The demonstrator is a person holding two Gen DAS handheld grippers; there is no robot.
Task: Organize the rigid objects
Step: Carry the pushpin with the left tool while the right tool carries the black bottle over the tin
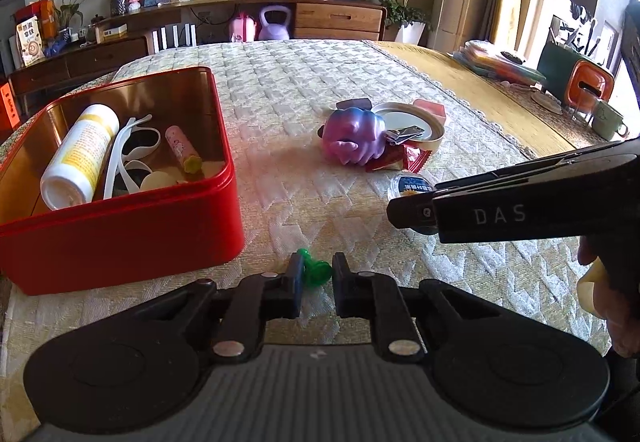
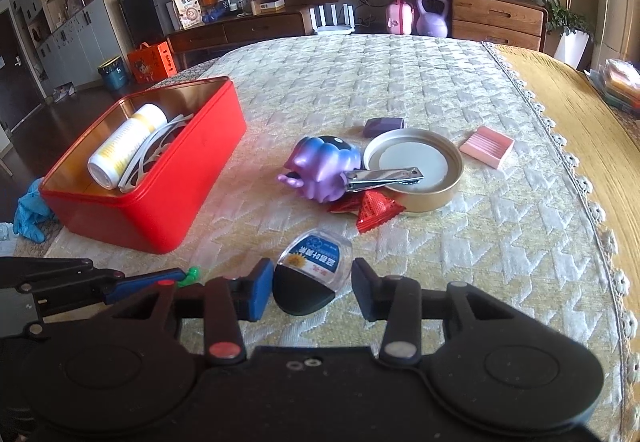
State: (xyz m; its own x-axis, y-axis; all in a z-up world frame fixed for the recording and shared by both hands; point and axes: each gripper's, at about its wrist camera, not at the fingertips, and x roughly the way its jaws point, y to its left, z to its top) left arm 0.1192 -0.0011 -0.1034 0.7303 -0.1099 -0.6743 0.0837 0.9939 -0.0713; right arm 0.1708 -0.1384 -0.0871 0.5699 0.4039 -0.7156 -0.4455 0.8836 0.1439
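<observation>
A red tin box (image 1: 120, 238) (image 2: 160, 210) on the quilted table holds a white bottle (image 1: 82, 156), white straps and a pink tube (image 1: 182, 148). My left gripper (image 1: 314, 282) has a small green plastic piece (image 1: 314, 266) between its fingers, which stand close around it with a small gap on the right. My right gripper (image 2: 310, 290) is open around a small clear bottle with a blue label and black cap (image 2: 310, 270), not touching it. A purple toy (image 2: 324, 170), nail clippers (image 2: 384, 178) and a gold lid (image 2: 412, 166) lie farther on.
Red wrappers (image 2: 372, 208), a pink block (image 2: 486, 146) and a small purple box (image 2: 382, 126) lie near the lid. A yellow cloth with a lace edge (image 2: 560, 122) covers the table's right side. The red box stands at the left.
</observation>
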